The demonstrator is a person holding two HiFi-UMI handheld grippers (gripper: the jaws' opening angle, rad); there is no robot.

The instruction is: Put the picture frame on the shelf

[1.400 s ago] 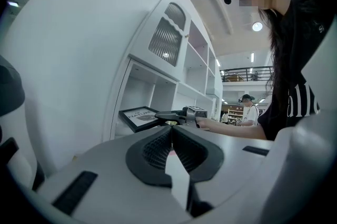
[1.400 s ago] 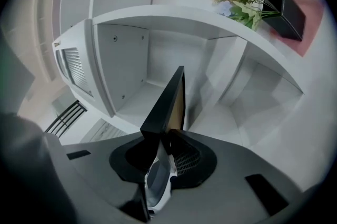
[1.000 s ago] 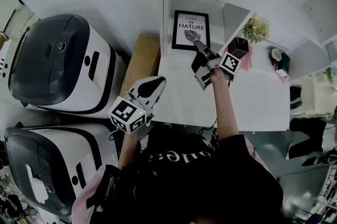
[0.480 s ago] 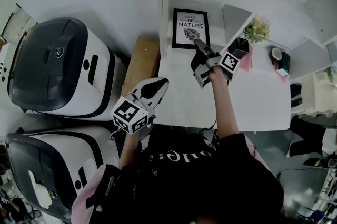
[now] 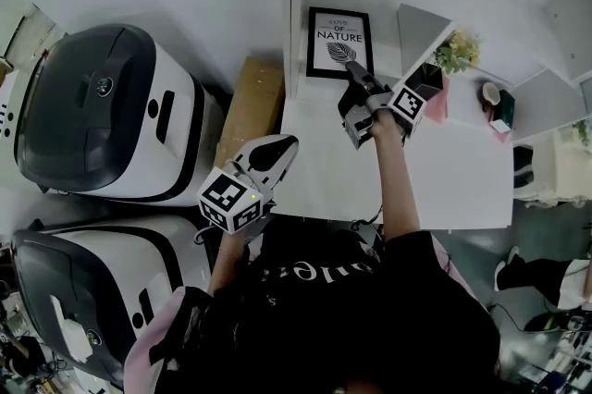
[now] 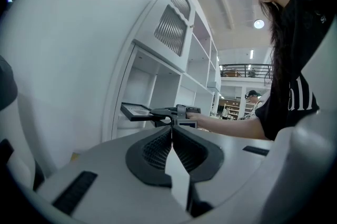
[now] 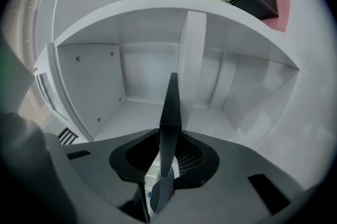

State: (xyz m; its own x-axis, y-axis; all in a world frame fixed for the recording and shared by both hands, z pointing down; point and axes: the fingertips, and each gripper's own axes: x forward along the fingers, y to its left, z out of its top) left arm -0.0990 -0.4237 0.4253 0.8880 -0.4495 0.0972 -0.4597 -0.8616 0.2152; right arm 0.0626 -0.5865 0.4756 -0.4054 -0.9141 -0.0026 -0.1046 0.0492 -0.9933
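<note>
Fingers of my right gripper are clamped on the picture frame edge, at the mouth of the shelf bay. Left gripper is closed and empty. Placing step. Next I push it inside, stand it, and release.

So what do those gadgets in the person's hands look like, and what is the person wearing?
The left gripper and right gripper are alike: a light grey body with dark, ribbed jaws, and a cube of black-and-white square markers at the hand end. The person wears a black short-sleeved top with pale lettering.
</note>
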